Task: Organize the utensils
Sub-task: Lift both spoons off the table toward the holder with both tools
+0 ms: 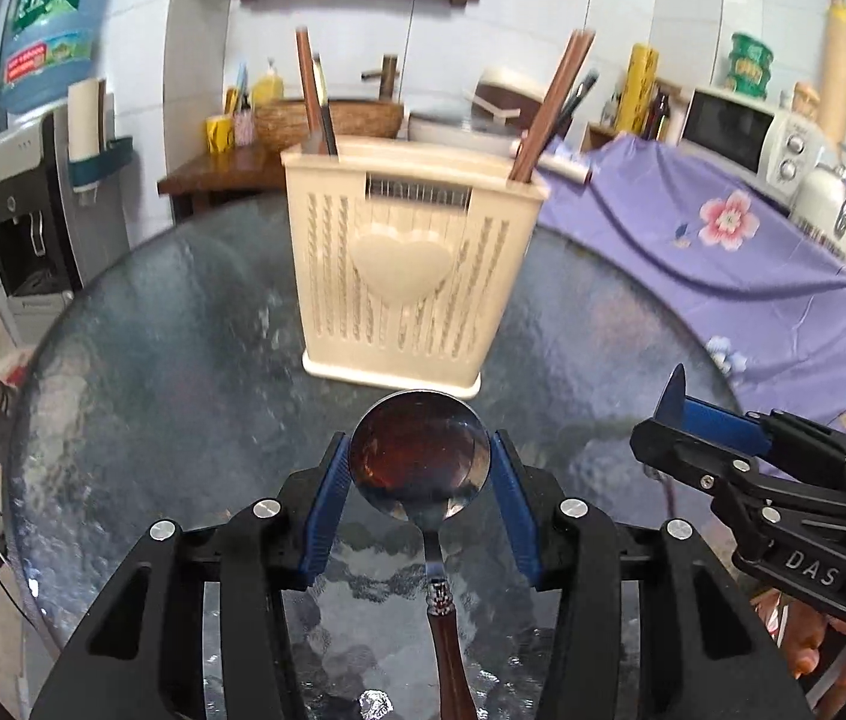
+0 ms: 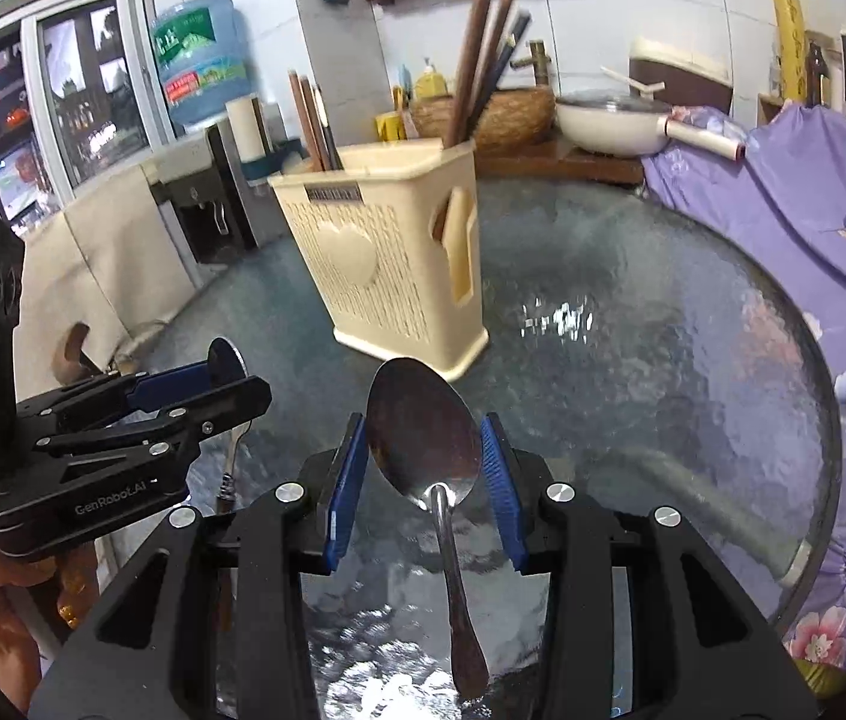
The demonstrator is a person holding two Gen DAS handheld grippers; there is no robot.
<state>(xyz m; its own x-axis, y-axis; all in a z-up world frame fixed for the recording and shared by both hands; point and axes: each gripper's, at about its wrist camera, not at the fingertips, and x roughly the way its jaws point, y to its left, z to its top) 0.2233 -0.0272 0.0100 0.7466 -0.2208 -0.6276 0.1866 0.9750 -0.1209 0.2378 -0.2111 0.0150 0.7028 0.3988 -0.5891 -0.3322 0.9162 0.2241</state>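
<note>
My left gripper (image 1: 420,459) is shut on the round bowl of a spoon with a brown handle (image 1: 420,456); the handle hangs down toward the camera. In the right wrist view the same gripper (image 2: 231,381) shows at the left with the spoon's bowl (image 2: 230,360) edge-on. My right gripper (image 2: 423,450) is shut on the oval bowl of an all-steel spoon (image 2: 423,438), handle hanging down. That gripper (image 1: 672,420) appears at the right of the left wrist view. A cream slotted utensil holder (image 1: 411,264) (image 2: 387,264) with a heart stands ahead on the glass table, chopsticks (image 1: 549,102) standing in it.
The round glass table (image 1: 183,360) carries the holder. A purple flowered cloth (image 1: 723,252) covers the right side. Behind stand a water dispenser (image 1: 21,198), a wooden counter with a basket (image 1: 327,120), a white pan (image 2: 609,114) and a microwave (image 1: 741,132).
</note>
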